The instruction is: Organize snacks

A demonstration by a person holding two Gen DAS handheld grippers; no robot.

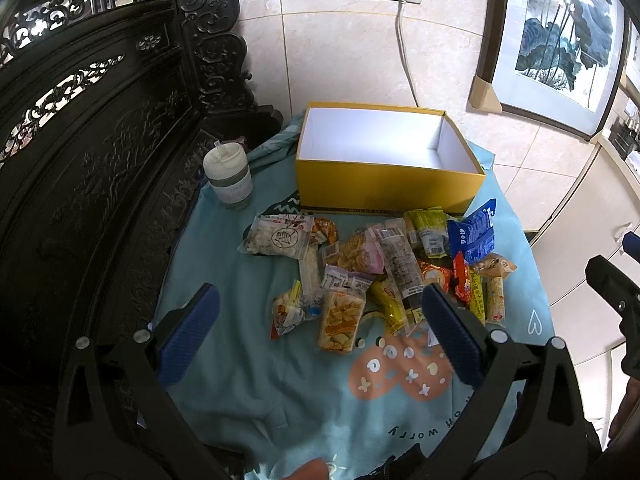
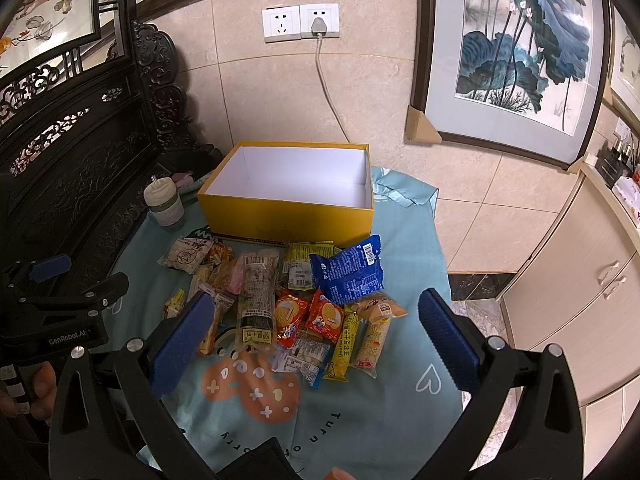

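Observation:
A yellow box [image 1: 384, 184] [image 2: 288, 216] with a bare white inside stands open at the back of a teal cloth [image 1: 248, 380] [image 2: 380, 420]. In front of it lies a loose pile of several snack packets, among them a blue packet [image 1: 472, 236] [image 2: 352, 272], a white packet [image 1: 276, 236] [image 2: 186, 256] and a long dark packet [image 2: 256, 300]. My left gripper [image 1: 320, 294] hovers open over the near left of the pile, holding nothing. Over the near middle of the pile, my right gripper [image 2: 316, 300] is open too and holds nothing.
A lidded cup [image 1: 228, 176] [image 2: 164, 204] stands left of the box. Dark carved wooden furniture [image 1: 100, 160] rises along the left. A tiled wall with a socket and cable [image 2: 320, 28] is behind, a framed painting [image 2: 512, 52] leans there, and cabinets [image 2: 568, 300] stand right.

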